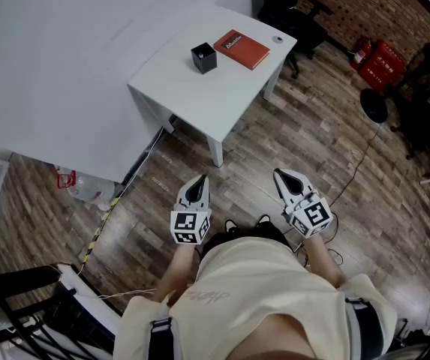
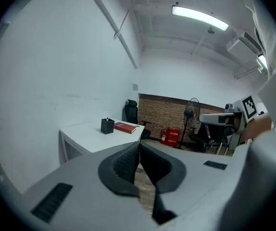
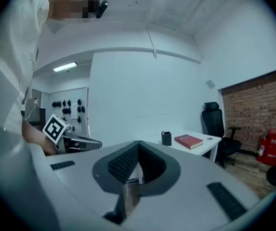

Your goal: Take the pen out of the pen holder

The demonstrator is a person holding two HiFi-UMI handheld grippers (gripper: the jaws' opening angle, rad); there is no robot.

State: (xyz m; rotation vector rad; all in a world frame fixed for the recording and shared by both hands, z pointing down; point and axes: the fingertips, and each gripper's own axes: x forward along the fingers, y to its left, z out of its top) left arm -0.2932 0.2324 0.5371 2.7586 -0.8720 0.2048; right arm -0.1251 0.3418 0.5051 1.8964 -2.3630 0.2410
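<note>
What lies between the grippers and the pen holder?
In the head view, only wood floor and the table's bare near edge separate the left gripper and right gripper from the pen holder.

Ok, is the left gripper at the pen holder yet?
No, the left gripper hangs over the wood floor, well short of the table carrying the pen holder.

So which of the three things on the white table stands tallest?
The black square pen holder: it rises as an upright box, while the red book beside it lies flat and the small round grey object barely rises.
</note>
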